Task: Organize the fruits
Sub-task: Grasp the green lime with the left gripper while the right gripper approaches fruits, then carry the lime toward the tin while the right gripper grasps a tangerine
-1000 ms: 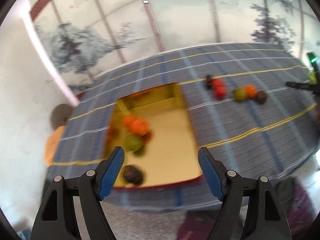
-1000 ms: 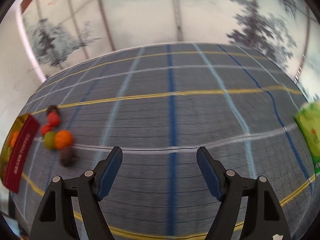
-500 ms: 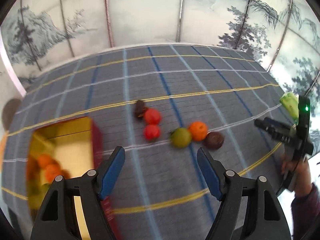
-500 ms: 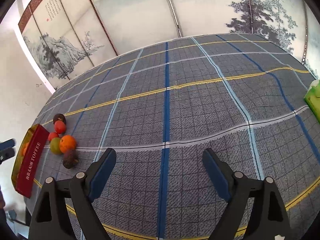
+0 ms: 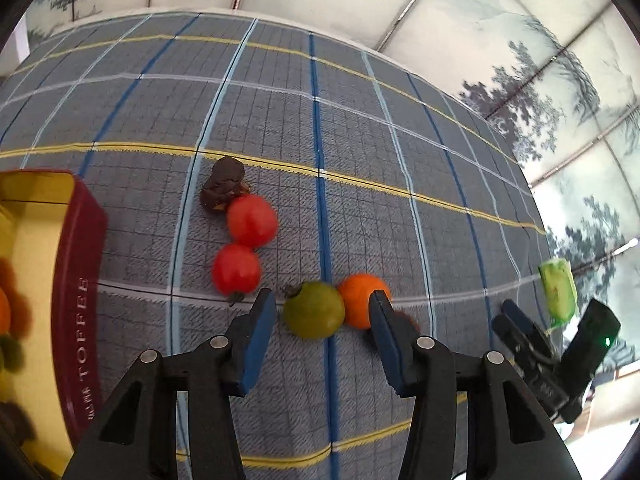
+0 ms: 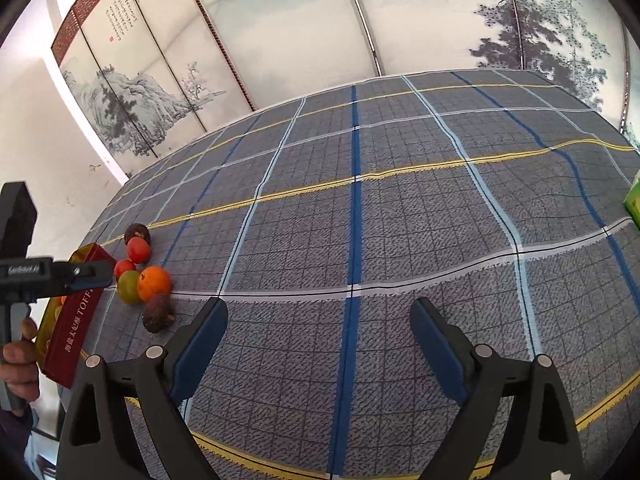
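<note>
Fruits (image 5: 313, 310), tin (image 5: 82, 292) on tablecloth (image 5: 360, 128)

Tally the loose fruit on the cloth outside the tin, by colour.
Red: 2
Green: 1
Orange: 1
Dark brown: 2 (the second shows clearly in the right wrist view; the left view mostly hides it behind a tong finger)
Total: 6

Six fruits (image 5: 313, 309) lay clustered on a checked tablecloth (image 5: 360, 128), right of an open toffee tin (image 5: 76, 292) holding more fruit; a packet (image 5: 558, 296) sat far right.
</note>
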{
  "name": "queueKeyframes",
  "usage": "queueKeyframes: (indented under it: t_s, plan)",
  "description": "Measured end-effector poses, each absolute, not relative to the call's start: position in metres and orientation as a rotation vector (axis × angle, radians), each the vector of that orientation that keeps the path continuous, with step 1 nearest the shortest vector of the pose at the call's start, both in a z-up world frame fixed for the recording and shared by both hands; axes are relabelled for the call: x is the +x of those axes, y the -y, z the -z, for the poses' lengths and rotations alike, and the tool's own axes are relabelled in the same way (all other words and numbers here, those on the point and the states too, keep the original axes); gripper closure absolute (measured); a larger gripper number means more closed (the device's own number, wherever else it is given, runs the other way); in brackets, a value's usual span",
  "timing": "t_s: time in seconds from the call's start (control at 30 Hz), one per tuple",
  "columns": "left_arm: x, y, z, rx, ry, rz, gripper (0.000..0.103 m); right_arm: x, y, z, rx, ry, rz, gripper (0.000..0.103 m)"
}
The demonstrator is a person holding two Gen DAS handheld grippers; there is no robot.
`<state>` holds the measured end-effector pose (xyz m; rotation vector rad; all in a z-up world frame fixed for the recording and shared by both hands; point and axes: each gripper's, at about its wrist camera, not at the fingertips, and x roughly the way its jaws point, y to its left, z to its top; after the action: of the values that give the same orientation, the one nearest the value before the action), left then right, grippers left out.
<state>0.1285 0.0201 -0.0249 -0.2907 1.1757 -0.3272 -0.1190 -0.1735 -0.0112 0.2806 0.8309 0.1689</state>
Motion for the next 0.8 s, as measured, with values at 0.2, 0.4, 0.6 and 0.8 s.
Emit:
queueKeyframes:
  t_s: [0.2,0.4,0.6,0.8]
  plan:
    - [0.133,-0.019,0.047,-0.343,-1.223,0.277,0.053,-0.120,0.173,0.011,0.288,-0.825,-0.188,0.012]
    - [0.120,-0.028,0.050,-0.395,-1.169,0.262,0.067,-0.119,0.173,0.012,0.292,-0.829,-0.197,0.012]
    - [0.088,-0.033,0.033,-0.364,-1.111,0.280,0.068,-0.118,0.173,0.013,0.296,-0.829,-0.193,0.011]
    - [0.044,-0.041,0.004,-0.286,-1.035,0.304,0.068,-0.116,0.171,0.015,0.282,-0.843,-0.186,0.011]
